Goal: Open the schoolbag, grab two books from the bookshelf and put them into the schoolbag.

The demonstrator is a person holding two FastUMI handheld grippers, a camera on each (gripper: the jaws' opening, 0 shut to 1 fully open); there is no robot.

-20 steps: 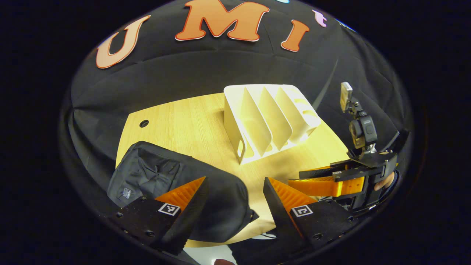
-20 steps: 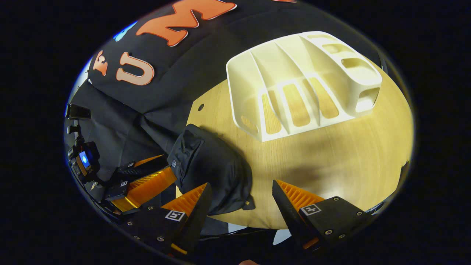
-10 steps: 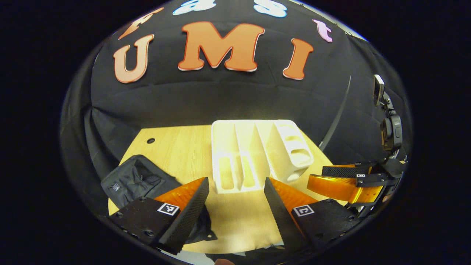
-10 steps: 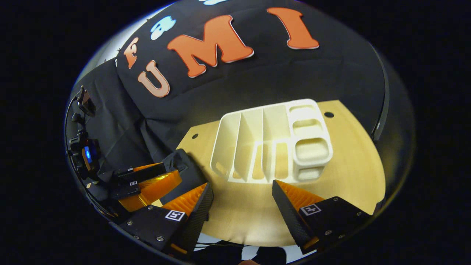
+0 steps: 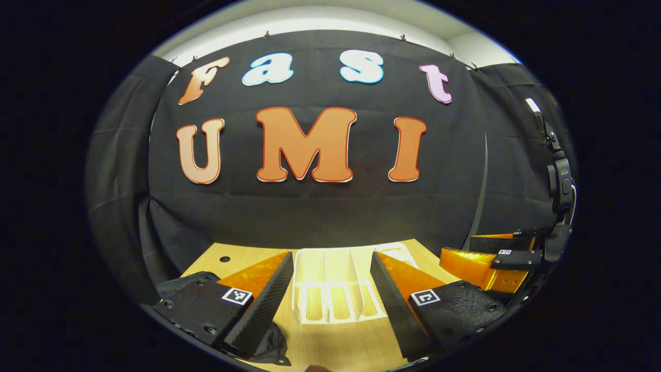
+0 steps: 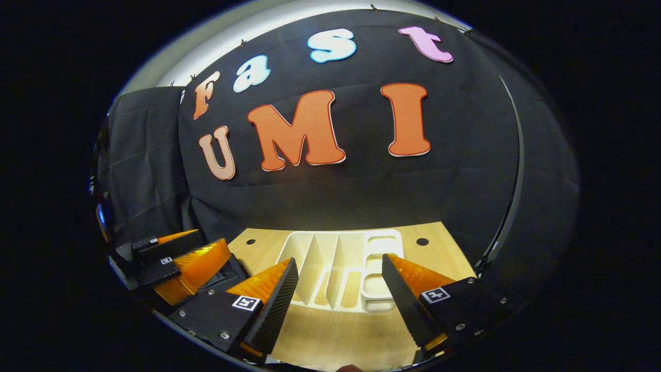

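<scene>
The white slotted bookshelf (image 5: 333, 289) stands on the wooden table (image 5: 242, 256) straight ahead, and its slots hold no books. My left gripper (image 5: 331, 254) is open, held level in front of the shelf with nothing between its fingers. The black schoolbag (image 5: 181, 281) lies low at the left, mostly hidden behind my left finger. In the right gripper view the bookshelf (image 6: 341, 274) sits between the fingers of my open right gripper (image 6: 339, 258), and the schoolbag (image 6: 227, 271) peeks out at the left. Each gripper appears beside the other: the right gripper (image 5: 485, 256) and the left gripper (image 6: 206, 243).
The black cloth wall rises close behind the table's far edge (image 6: 444, 230). Small round holes (image 6: 422, 241) mark the tabletop's back corners. A bare strip of table (image 6: 330, 330) lies between the shelf and my grippers.
Both grippers have tilted up from looking down at the table to facing the wall. The schoolbag and bookshelf have dropped to the bottom of both views.
</scene>
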